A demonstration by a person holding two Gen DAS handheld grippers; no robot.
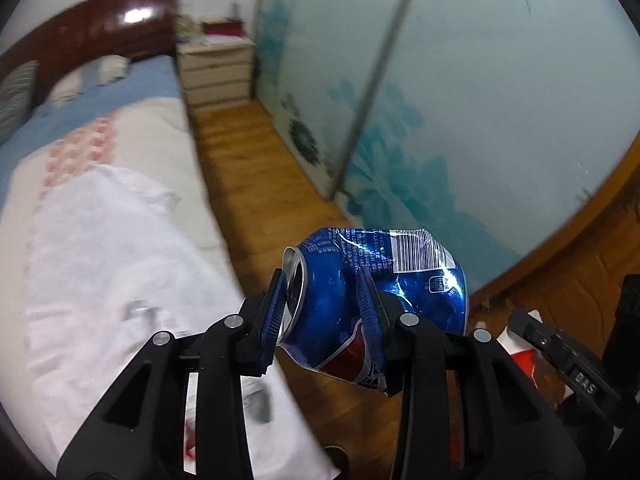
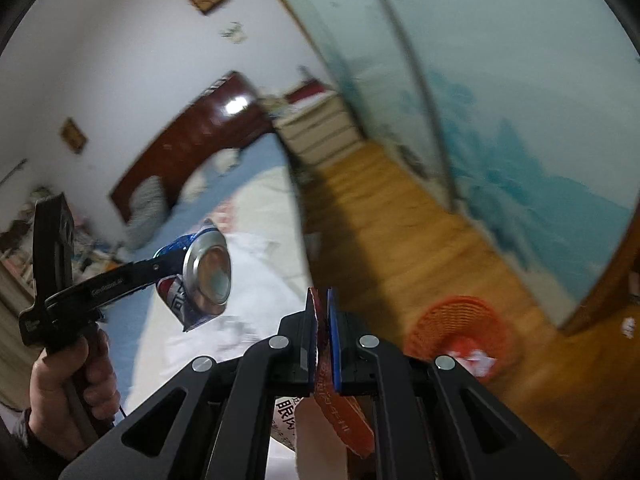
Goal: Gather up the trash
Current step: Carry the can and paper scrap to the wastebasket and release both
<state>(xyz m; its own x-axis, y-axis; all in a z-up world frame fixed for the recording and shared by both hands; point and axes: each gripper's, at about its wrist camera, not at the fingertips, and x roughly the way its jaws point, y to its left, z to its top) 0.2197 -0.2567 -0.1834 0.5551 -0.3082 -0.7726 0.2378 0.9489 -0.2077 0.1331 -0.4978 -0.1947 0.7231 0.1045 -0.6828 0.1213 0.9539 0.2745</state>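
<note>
My left gripper (image 1: 326,312) is shut on a crushed blue soda can (image 1: 412,280), held in the air over the wooden floor beside the bed. The can (image 2: 204,276) and the left gripper (image 2: 160,270) also show at the left of the right wrist view. My right gripper (image 2: 321,316) is shut on a flat red and white paper wrapper (image 2: 340,420) that hangs down below the fingers. An orange mesh trash basket (image 2: 436,320) with white scraps inside stands on the floor, low and to the right of the right gripper.
A bed (image 1: 100,240) with white and blue covers fills the left. A wooden floor strip (image 1: 256,184) runs between the bed and frosted sliding doors (image 1: 460,100). A white drawer unit (image 1: 216,72) stands at the far end, beside a dark headboard (image 1: 92,32).
</note>
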